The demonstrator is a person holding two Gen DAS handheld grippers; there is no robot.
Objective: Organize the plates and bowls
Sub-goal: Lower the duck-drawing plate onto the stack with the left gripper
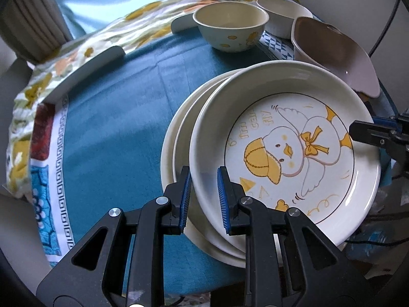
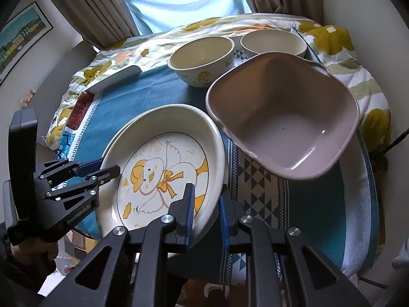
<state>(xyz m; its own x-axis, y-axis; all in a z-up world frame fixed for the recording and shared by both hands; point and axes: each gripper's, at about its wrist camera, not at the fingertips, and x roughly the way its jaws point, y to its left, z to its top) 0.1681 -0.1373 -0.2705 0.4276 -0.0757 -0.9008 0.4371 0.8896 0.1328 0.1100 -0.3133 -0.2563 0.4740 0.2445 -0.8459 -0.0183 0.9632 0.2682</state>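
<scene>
A cream plate with a yellow duck drawing (image 1: 294, 148) (image 2: 158, 168) lies tilted on top of a plain cream plate (image 1: 176, 153), on the teal cloth. My left gripper (image 1: 203, 171) (image 2: 107, 166) is shut on the duck plate's left rim. On the opposite rim my right gripper (image 2: 207, 186) (image 1: 358, 130) is also shut. A duck-patterned bowl (image 1: 230, 25) (image 2: 202, 58) and a plain cream bowl (image 1: 281, 12) (image 2: 273, 43) stand side by side at the back. Most of the lower plate is hidden.
A mauve plastic basin (image 2: 281, 117) (image 1: 332, 51) sits tilted to the right of the plates, over a triangle-patterned mat (image 2: 255, 184). The teal cloth (image 1: 115, 115) stretches left of the plates. A floral quilt (image 2: 217, 28) borders the back, with curtains behind.
</scene>
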